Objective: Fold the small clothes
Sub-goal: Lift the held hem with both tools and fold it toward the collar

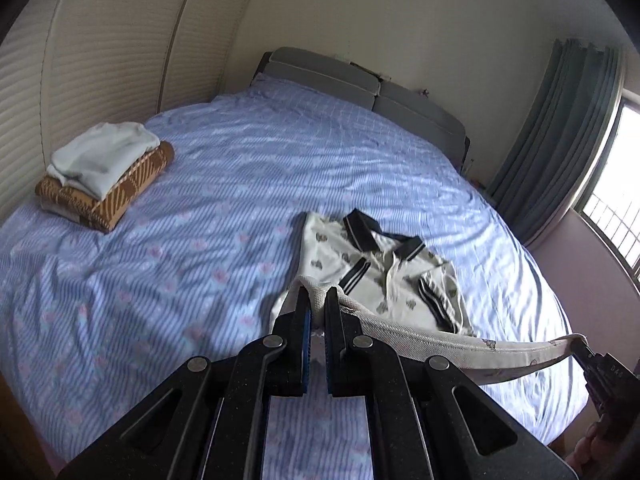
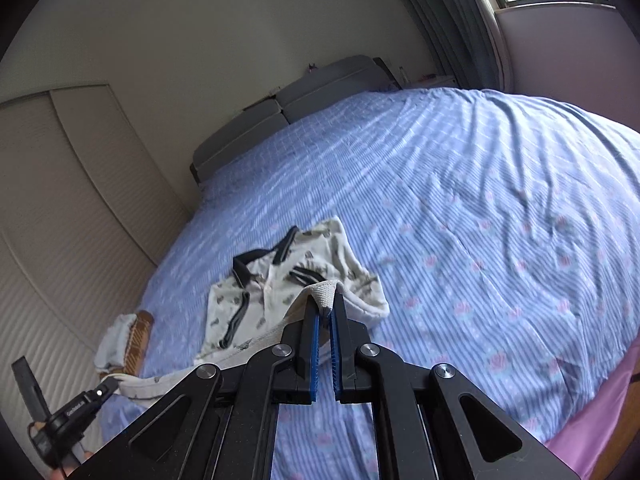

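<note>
Two tools, left tool point(image 1: 316, 300) and right tool point(image 2: 325, 304), clamp the polo shirt's point(image 1: 360, 264) hem, collar pointing toward the headboard point(image 1: 420, 112).

Bed point(image 1: 224, 168) fills most of both views, covered by a rumpled blue striped sheet with small pink motifs. Grey padded headboard point(image 1: 332, 76) at far end against plain cream wall point(image 1: 400, 20). Louvred wardrobe doors point(image 1: 92, 52) along left side. Grey-green curtain point(image 1: 560, 136) and barred window point(image 1: 616, 200) at right; daylight enters there.
</note>
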Action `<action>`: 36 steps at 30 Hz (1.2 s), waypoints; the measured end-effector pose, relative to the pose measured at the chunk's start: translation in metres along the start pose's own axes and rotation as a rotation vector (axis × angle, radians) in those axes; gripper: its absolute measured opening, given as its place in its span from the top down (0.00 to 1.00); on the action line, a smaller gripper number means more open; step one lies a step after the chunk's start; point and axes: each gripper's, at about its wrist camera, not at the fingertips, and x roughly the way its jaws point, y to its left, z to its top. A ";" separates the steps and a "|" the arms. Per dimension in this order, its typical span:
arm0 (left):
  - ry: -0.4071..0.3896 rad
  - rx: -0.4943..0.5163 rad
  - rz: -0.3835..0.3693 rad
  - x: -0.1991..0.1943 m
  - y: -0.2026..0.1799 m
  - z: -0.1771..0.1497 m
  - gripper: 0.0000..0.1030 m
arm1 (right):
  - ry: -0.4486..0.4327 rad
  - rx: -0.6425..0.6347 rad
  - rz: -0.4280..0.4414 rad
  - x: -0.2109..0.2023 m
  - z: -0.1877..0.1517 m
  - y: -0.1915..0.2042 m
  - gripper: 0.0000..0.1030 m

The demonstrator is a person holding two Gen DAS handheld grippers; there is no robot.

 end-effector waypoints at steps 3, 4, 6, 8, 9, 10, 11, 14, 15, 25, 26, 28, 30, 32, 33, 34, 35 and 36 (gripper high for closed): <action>-0.016 0.001 -0.002 0.032 -0.007 0.030 0.93 | -0.029 0.009 0.002 0.030 0.025 0.007 0.94; -0.016 0.004 0.001 0.047 -0.010 0.041 0.93 | -0.034 0.014 0.002 0.042 0.032 0.009 0.94; -0.015 0.011 0.003 0.076 -0.015 0.058 0.93 | -0.036 0.028 -0.002 0.069 0.046 0.010 0.94; -0.005 0.018 0.007 0.106 -0.018 0.071 0.93 | -0.031 0.037 -0.008 0.099 0.058 0.009 0.94; 0.005 0.015 0.005 0.122 -0.018 0.076 0.93 | -0.027 0.038 -0.015 0.114 0.063 0.009 0.94; 0.012 0.015 0.010 0.137 -0.019 0.080 0.93 | -0.023 0.039 -0.022 0.128 0.067 0.008 0.94; 0.021 0.019 0.014 0.153 -0.020 0.084 0.93 | -0.016 0.041 -0.028 0.144 0.070 0.006 0.94; 0.050 0.023 0.030 0.199 -0.019 0.090 0.93 | 0.004 0.045 -0.045 0.187 0.078 0.001 0.94; 0.062 0.022 0.035 0.215 -0.018 0.091 0.93 | 0.012 0.047 -0.049 0.202 0.079 0.000 0.94; 0.145 0.036 0.088 0.301 -0.005 0.078 0.92 | 0.111 0.048 -0.094 0.299 0.071 -0.023 0.94; 0.158 0.039 0.091 0.307 -0.004 0.076 0.92 | 0.119 0.046 -0.097 0.305 0.070 -0.024 0.94; 0.177 0.053 0.096 0.317 -0.003 0.072 0.92 | 0.140 0.036 -0.104 0.317 0.068 -0.024 0.94; 0.181 0.071 0.095 0.320 -0.003 0.069 0.89 | 0.178 0.027 -0.111 0.330 0.066 -0.027 0.94; 0.183 0.097 0.100 0.316 -0.005 0.068 0.79 | 0.188 0.005 -0.132 0.332 0.063 -0.026 0.93; 0.177 0.104 0.096 0.310 -0.006 0.067 0.74 | 0.187 -0.013 -0.133 0.330 0.062 -0.024 0.92; 0.166 0.114 0.091 0.302 -0.007 0.066 0.62 | 0.177 -0.033 -0.137 0.324 0.061 -0.021 0.88; 0.151 0.126 0.089 0.293 -0.009 0.065 0.52 | 0.159 -0.053 -0.146 0.317 0.060 -0.017 0.77; 0.131 0.145 0.087 0.283 -0.013 0.063 0.49 | 0.140 -0.072 -0.149 0.308 0.059 -0.011 0.70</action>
